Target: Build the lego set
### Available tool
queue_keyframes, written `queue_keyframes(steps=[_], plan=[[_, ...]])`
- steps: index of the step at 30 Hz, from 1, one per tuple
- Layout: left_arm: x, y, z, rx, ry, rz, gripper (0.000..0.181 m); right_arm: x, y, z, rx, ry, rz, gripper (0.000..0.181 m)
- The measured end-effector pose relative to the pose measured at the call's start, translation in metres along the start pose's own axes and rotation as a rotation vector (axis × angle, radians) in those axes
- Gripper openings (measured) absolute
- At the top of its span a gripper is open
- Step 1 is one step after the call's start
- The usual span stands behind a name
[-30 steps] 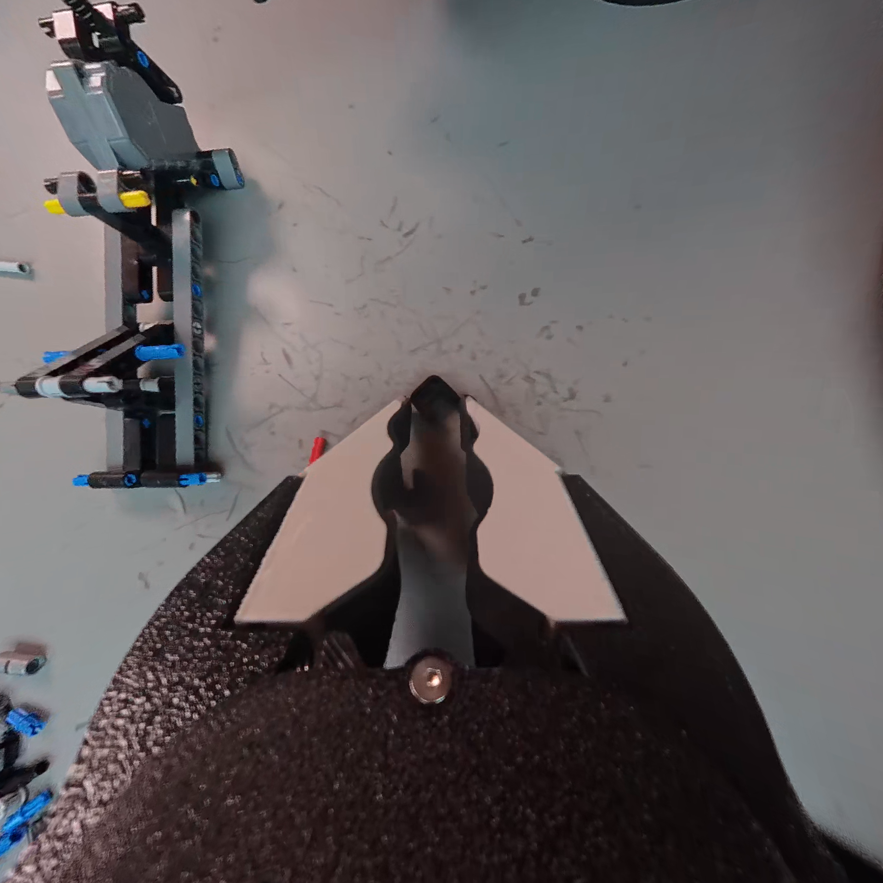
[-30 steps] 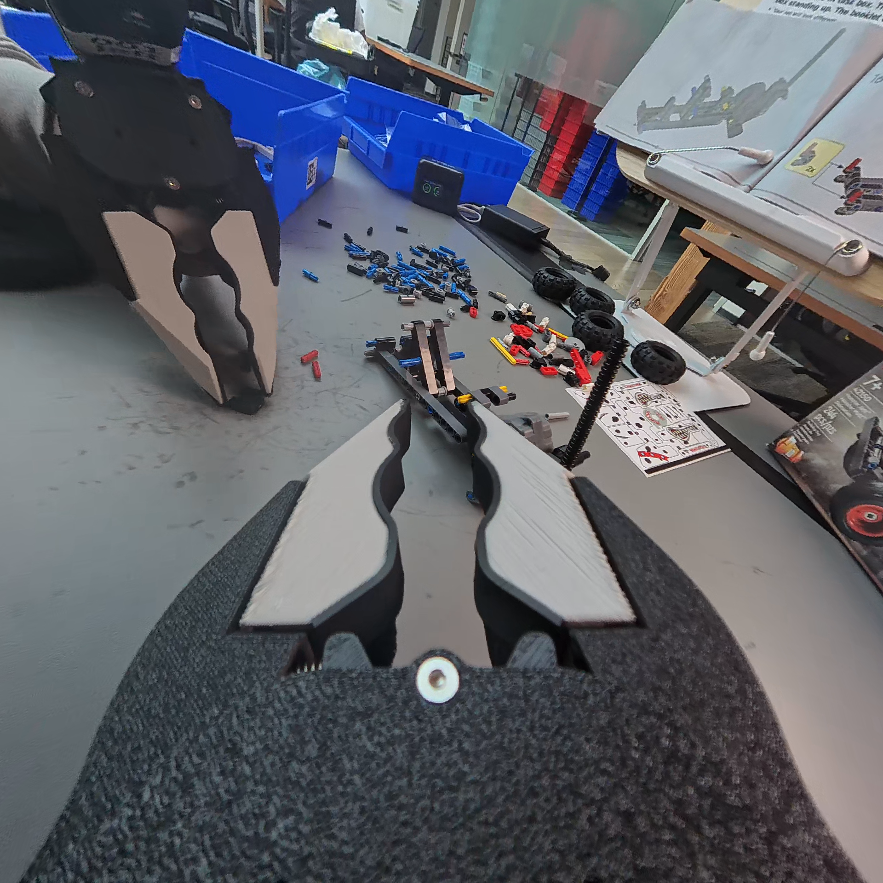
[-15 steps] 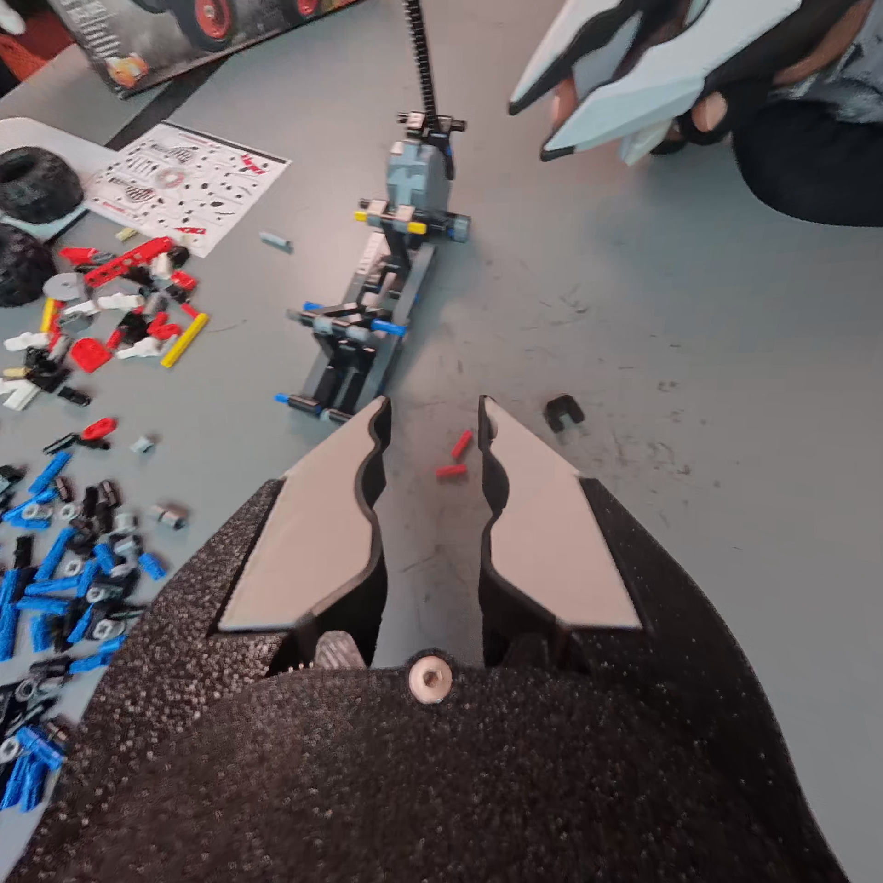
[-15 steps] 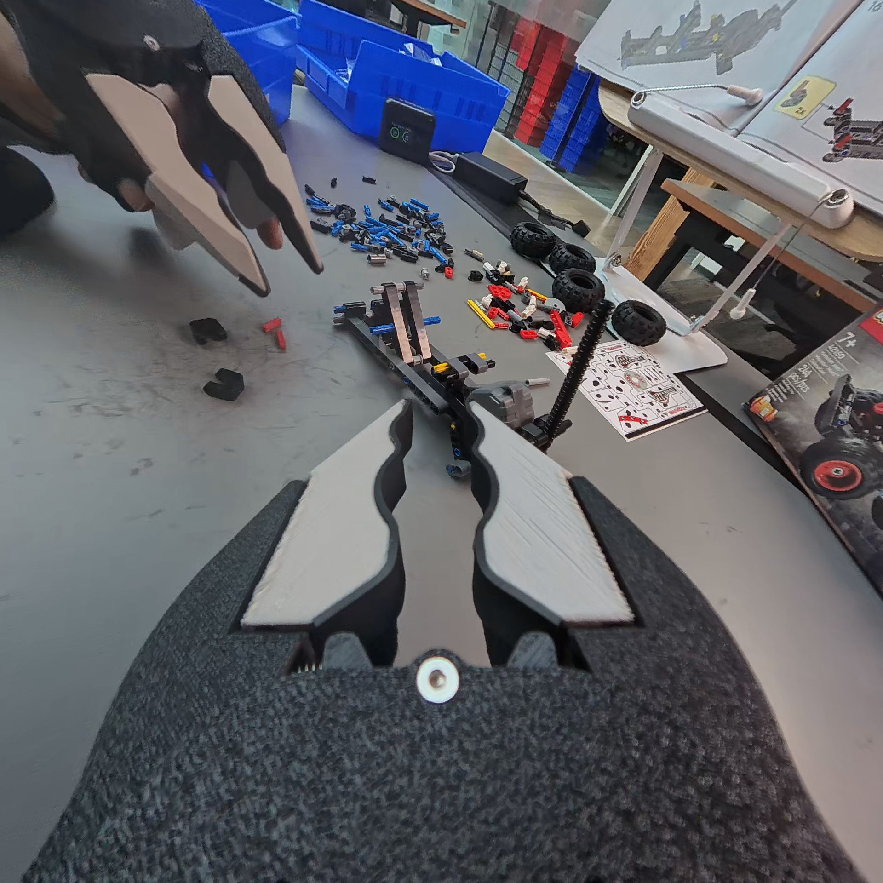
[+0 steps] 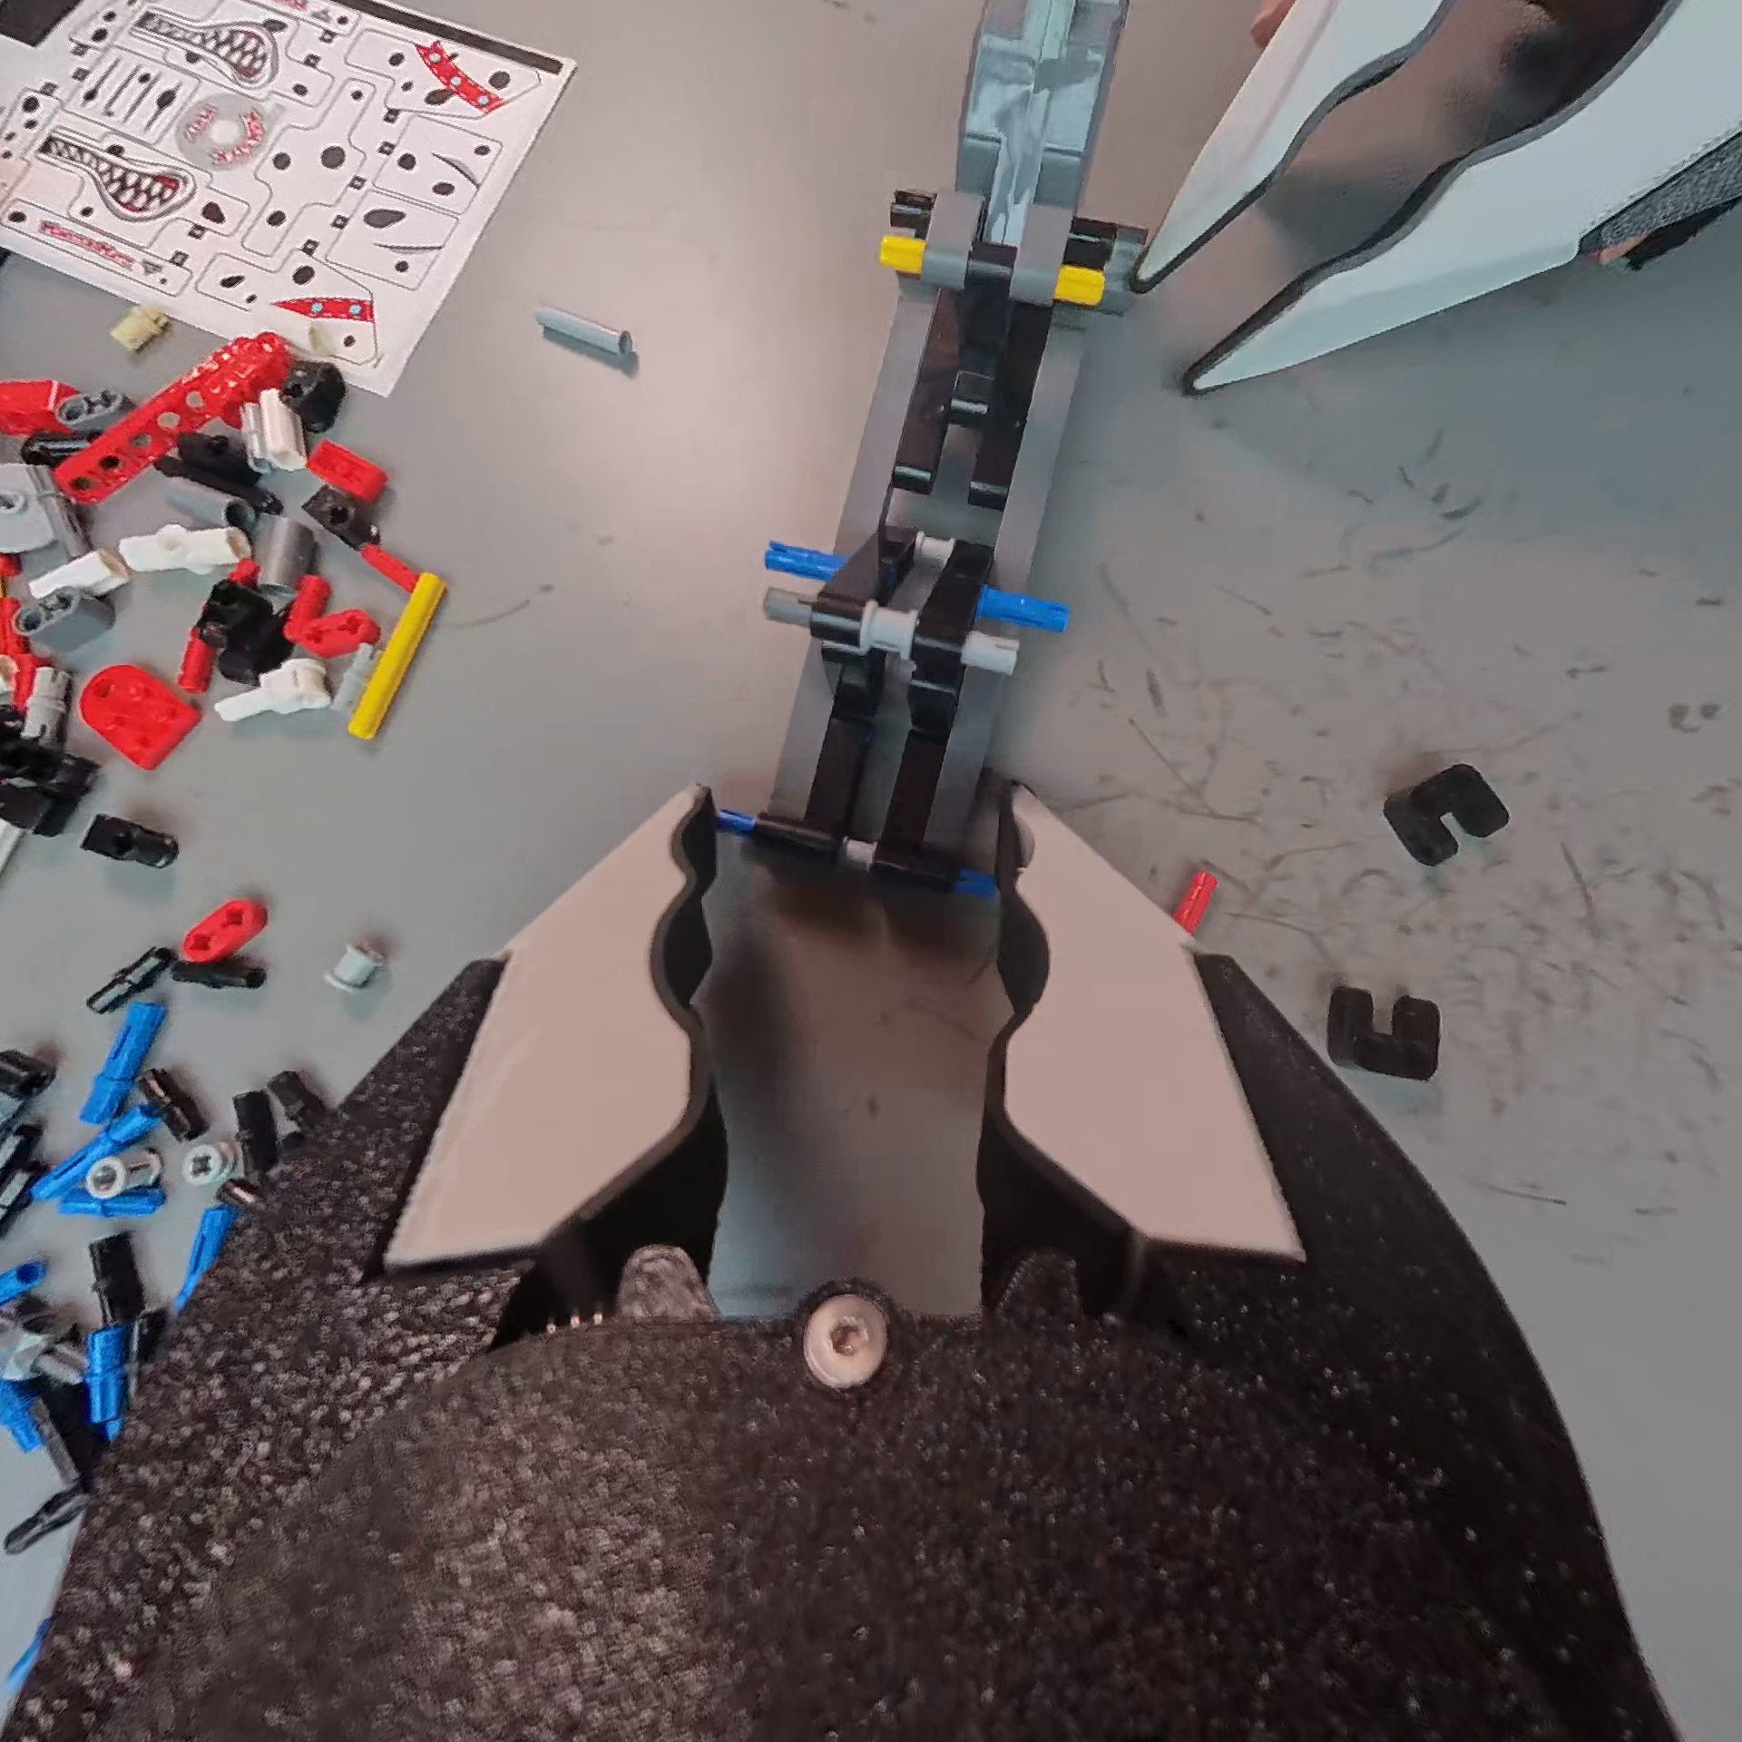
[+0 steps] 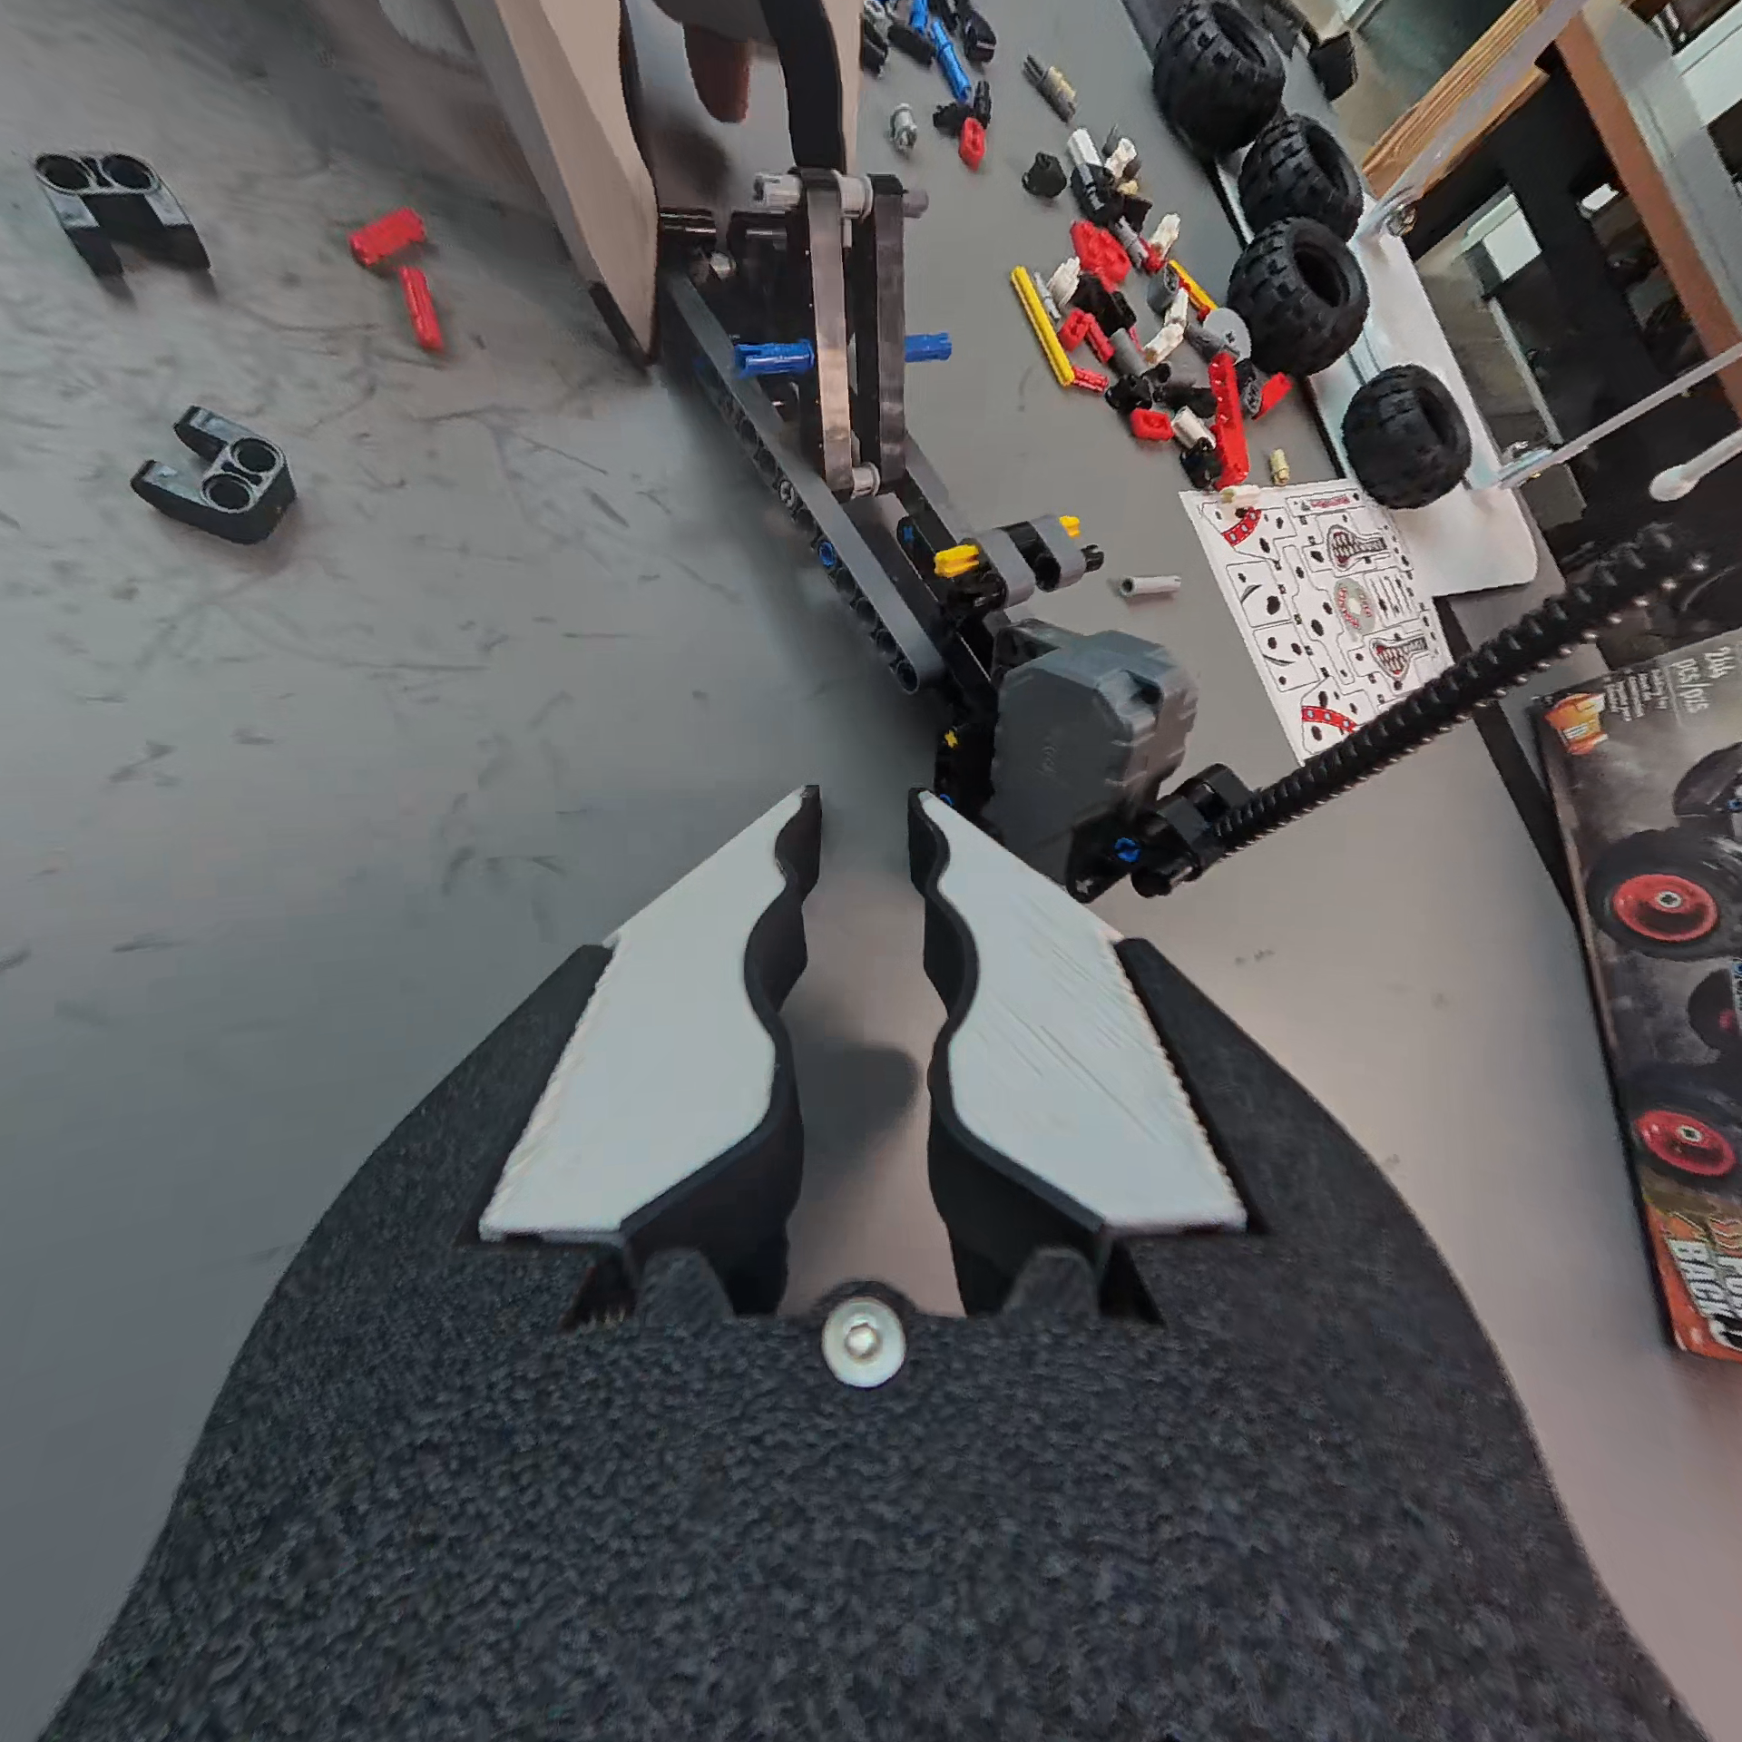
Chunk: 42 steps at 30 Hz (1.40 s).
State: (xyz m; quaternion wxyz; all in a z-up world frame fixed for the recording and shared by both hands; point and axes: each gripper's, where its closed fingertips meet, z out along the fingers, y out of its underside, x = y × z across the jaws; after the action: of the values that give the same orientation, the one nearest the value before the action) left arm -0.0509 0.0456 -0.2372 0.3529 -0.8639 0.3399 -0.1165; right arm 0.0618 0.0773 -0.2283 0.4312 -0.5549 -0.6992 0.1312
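Half-built lego chassis (image 5: 928, 603) lying flat on the scuffed grey table (image 5: 1414, 584), long axis running from one gripper to the other. Left gripper (image 5: 858, 829) spread wide, fingertips flanking the chassis's near end with its blue pins, tips just beside the cross-beam; whether they touch it cannot be told. Nothing pinched. Right gripper (image 6: 863, 801) parted by a narrow gap, empty, tips low over the table just beside the grey motor block (image 6: 1084, 726) at the chassis's other end. Black toothed rack (image 6: 1470, 698) slanting up and away from that block toward the set's box (image 6: 1659, 943) at the table edge. Two black forked connectors (image 5: 1381, 1032) apart from each other on bare table to the right of the left gripper, a small red pin (image 5: 1195, 895) just beyond its right finger. Sticker sheet (image 5: 254, 160) on the far left, a loose grey pin (image 5: 584, 328) between it and the chassis. Pile of red, white, black and yellow pieces (image 5: 198, 584) left of the chassis, blue and black pins (image 5: 113, 1131) nearer the camera. Four black tyres (image 6: 1301, 283) in a row past the loose parts, at the foot of a white stand.
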Motion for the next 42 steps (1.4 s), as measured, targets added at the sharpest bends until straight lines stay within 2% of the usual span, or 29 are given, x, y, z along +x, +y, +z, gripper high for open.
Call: queue_keyframes(steps=[1, 7, 12, 16, 19, 27, 34, 38, 42], plan=[[0.003, -0.001, 0.001, -0.001, 0.008, 0.002, 0.055, 0.003, 0.003, 0.0, -0.011, 0.012, 0.003, 0.018], [0.013, -0.01, 0.008, -0.018, -0.038, -0.004, 0.054, 0.023, 0.019, -0.002, -0.044, 0.064, 0.045, 0.013], [0.034, -0.023, 0.021, -0.011, -0.003, -0.026, 0.045, 0.042, 0.03, -0.001, -0.068, 0.111, 0.07, 0.013], [0.038, -0.028, 0.023, -0.009, -0.011, 0.007, 0.05, 0.046, 0.032, -0.002, -0.068, 0.127, 0.072, 0.014], [0.041, -0.032, 0.011, 0.045, 0.028, -0.027, 0.052, 0.043, 0.032, -0.006, -0.056, 0.121, 0.063, 0.016], [0.045, -0.021, -0.037, 0.176, -0.008, -0.091, 0.051, 0.005, 0.004, -0.028, 0.146, -0.064, 0.001, 0.015], [0.071, -0.002, -0.041, 0.167, 0.004, -0.042, 0.047, -0.017, -0.016, -0.039, 0.243, -0.18, 0.021, 0.015], [0.082, -0.003, -0.043, 0.178, 0.04, 0.021, 0.039, -0.05, -0.043, -0.046, 0.303, -0.354, 0.092, 0.015], [0.089, -0.001, -0.041, 0.165, 0.065, 0.052, 0.037, -0.08, -0.055, -0.034, 0.237, -0.443, 0.044, 0.018]])
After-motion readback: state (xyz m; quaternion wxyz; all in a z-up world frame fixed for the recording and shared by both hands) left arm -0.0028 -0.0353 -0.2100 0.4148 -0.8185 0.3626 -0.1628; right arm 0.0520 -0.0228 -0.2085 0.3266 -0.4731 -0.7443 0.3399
